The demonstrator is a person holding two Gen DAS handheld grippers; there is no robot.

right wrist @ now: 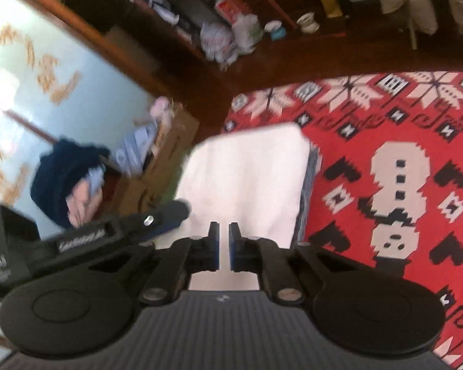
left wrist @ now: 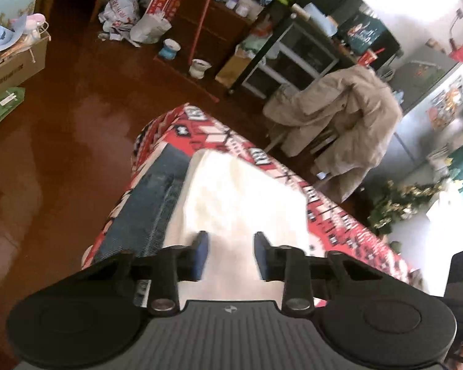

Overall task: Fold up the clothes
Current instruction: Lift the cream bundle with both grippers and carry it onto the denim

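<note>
Over the red patterned blanket [left wrist: 339,212], the left gripper [left wrist: 231,240] hangs with fingers spread above a folded white garment [left wrist: 244,197] lying on folded jeans [left wrist: 148,203]. From the right wrist, the right gripper [right wrist: 224,231] hovers over the same garment [right wrist: 247,172], fingers narrowly apart, gripping nothing.

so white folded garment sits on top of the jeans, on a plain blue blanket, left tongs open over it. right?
Not quite: the blanket is red with a black-and-white pattern, not plain blue, as the right wrist view shows. The rest holds: the white garment lies on the jeans, left tongs open over it.
</note>
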